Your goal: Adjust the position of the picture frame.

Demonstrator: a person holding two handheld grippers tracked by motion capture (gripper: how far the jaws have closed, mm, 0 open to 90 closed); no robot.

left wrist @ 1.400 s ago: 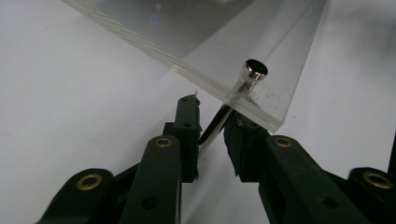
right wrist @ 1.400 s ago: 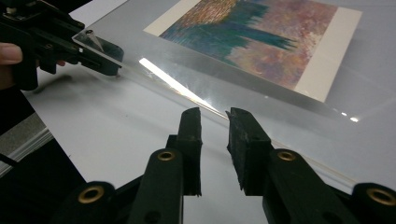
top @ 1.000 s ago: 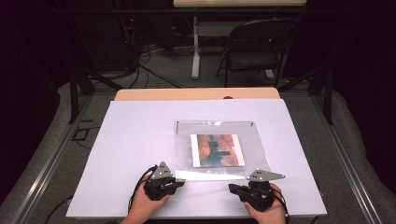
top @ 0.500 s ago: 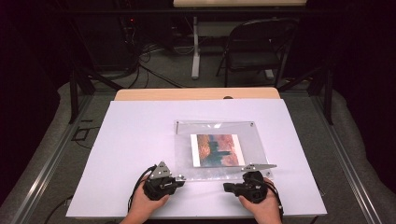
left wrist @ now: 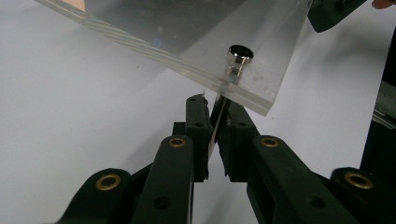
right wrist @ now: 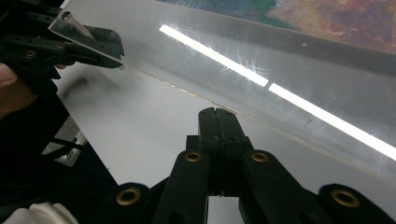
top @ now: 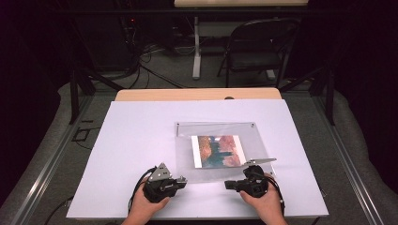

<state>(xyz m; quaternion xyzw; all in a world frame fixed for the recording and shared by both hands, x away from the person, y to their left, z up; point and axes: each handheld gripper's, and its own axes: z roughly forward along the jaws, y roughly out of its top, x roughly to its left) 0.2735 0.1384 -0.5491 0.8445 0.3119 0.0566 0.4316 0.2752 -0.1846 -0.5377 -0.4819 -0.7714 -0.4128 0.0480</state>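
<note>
A clear acrylic frame [top: 213, 132] holding a colour picture [top: 218, 150] lies on the white table [top: 136, 140]. My left gripper [top: 181, 180] is at the frame's near left corner. In the left gripper view its jaws [left wrist: 215, 112] are shut on a thin edge just below the metal bolt [left wrist: 239, 55] in the frame [left wrist: 187, 28] corner. My right gripper [top: 228, 184] lies at the frame's near edge, pointing left. In the right gripper view it [right wrist: 215, 114] is shut and empty, just short of the frame [right wrist: 280, 60], with the left gripper [right wrist: 109, 49] farther off.
The white table top has bare room to the left of and beyond the frame. A wooden strip [top: 197, 94] edges its far side. A folding chair [top: 256, 51] and cables stand on the floor beyond. Metal rails run along both sides.
My right gripper has slid a little to the left along the frame's near edge. The left gripper has stayed at the corner.
</note>
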